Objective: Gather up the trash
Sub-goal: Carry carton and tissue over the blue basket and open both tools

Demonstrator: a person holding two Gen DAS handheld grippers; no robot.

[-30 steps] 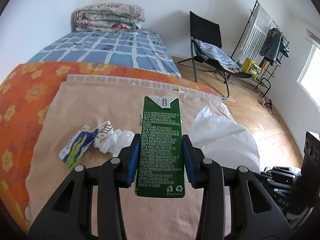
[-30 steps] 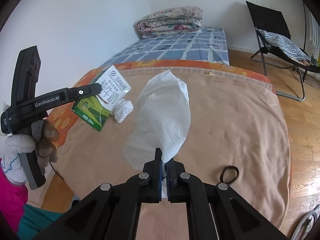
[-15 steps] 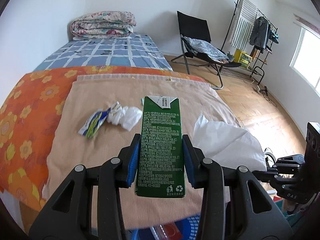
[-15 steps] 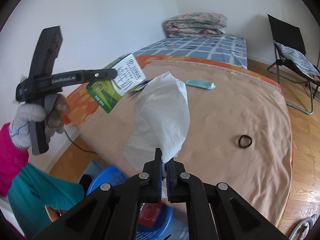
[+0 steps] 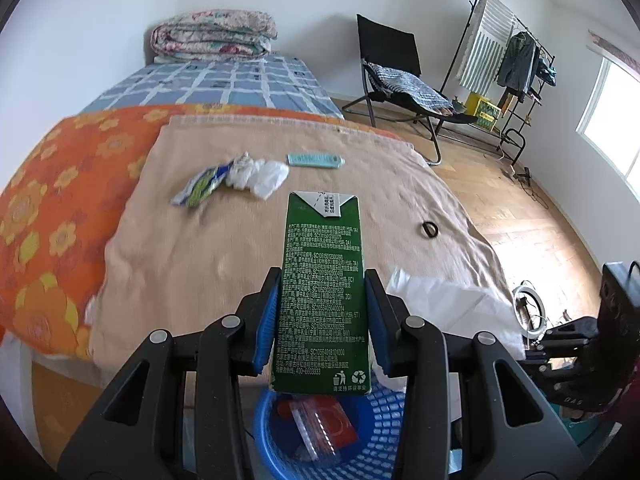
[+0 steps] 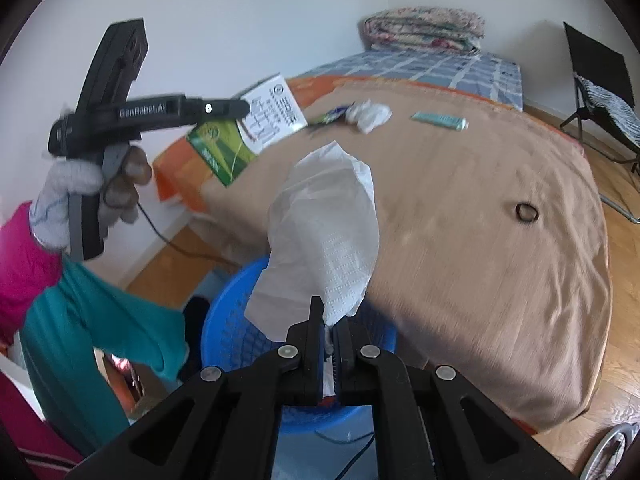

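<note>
Left tongs (image 5: 322, 316) clamping carton (image 5: 322, 292), over bed edge (image 5: 96, 352), basket (image 5: 272, 432) below

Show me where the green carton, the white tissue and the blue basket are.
green carton (image 5: 324, 292), left wrist view, middle of its printed side.
white tissue (image 6: 328, 240), right wrist view, centre of the sheet.
blue basket (image 6: 224, 312), right wrist view, left rim.

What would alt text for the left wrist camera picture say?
The left gripper clamps a green milk carton above a blue basket at the edge of a bed. Farther back on the tan blanket lie a crumpled wrapper, wadded tissue, a teal packet and a dark hair tie.
</note>
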